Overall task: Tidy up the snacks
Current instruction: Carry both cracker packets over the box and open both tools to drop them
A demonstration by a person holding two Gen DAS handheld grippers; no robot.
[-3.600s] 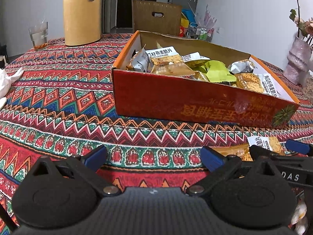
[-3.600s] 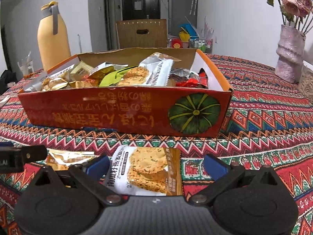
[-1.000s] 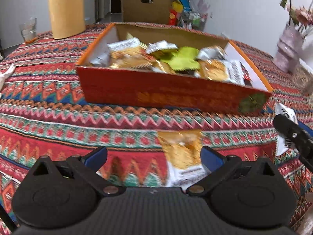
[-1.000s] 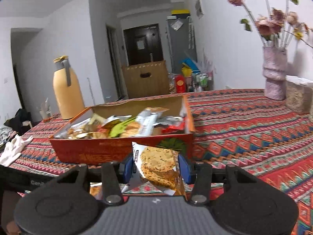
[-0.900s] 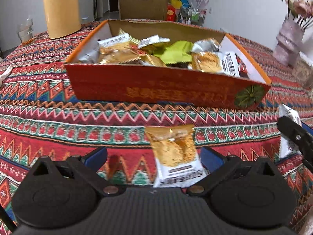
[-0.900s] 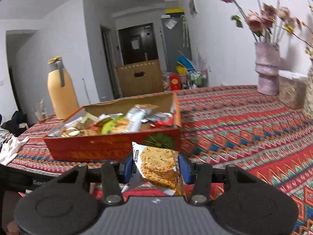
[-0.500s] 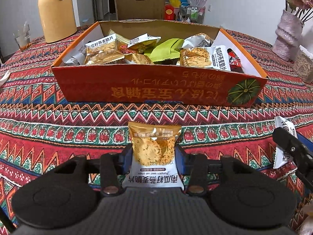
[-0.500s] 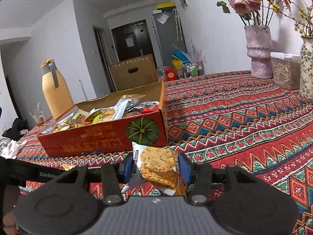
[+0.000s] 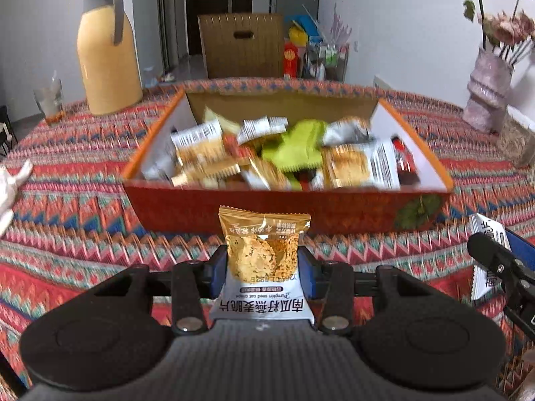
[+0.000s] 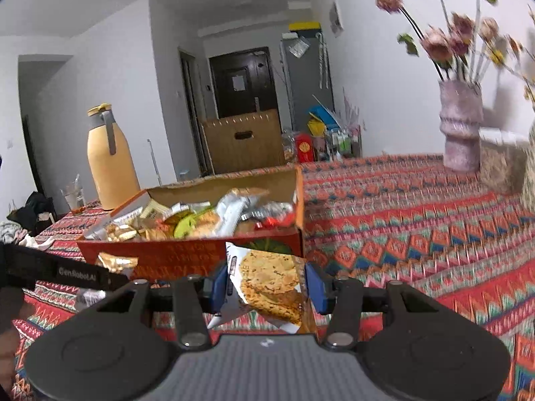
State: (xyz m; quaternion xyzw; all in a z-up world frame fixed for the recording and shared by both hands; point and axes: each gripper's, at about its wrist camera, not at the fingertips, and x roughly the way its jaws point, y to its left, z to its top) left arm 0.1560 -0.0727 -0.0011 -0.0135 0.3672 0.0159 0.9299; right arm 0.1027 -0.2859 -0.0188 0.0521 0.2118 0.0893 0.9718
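Note:
An orange cardboard box [image 9: 234, 207] [image 10: 187, 254] full of several wrapped snacks sits on the patterned tablecloth. My left gripper [image 9: 262, 264] is shut on a gold crisp packet [image 9: 264, 250], lifted off the cloth just in front of the box's near wall. My right gripper [image 10: 265, 284] is shut on a white-and-brown cracker packet [image 10: 271, 287], held in the air near the box's right front corner. In the left wrist view that gripper and its packet [image 9: 486, 254] show at the right edge. In the right wrist view the left gripper's gold packet [image 10: 117, 262] peeks at the left.
A yellow thermos jug [image 9: 107, 53] and a glass [image 9: 50, 100] stand beyond the box at the left. A pink vase of flowers [image 10: 459, 127] and a woven container [image 10: 501, 163] stand at the far right. White cloth [image 9: 13, 183] lies at the table's left edge.
My left gripper closed on the gold packet that lay on the cloth and lifted it toward the box. The right gripper kept its cracker packet and swung a little sideways.

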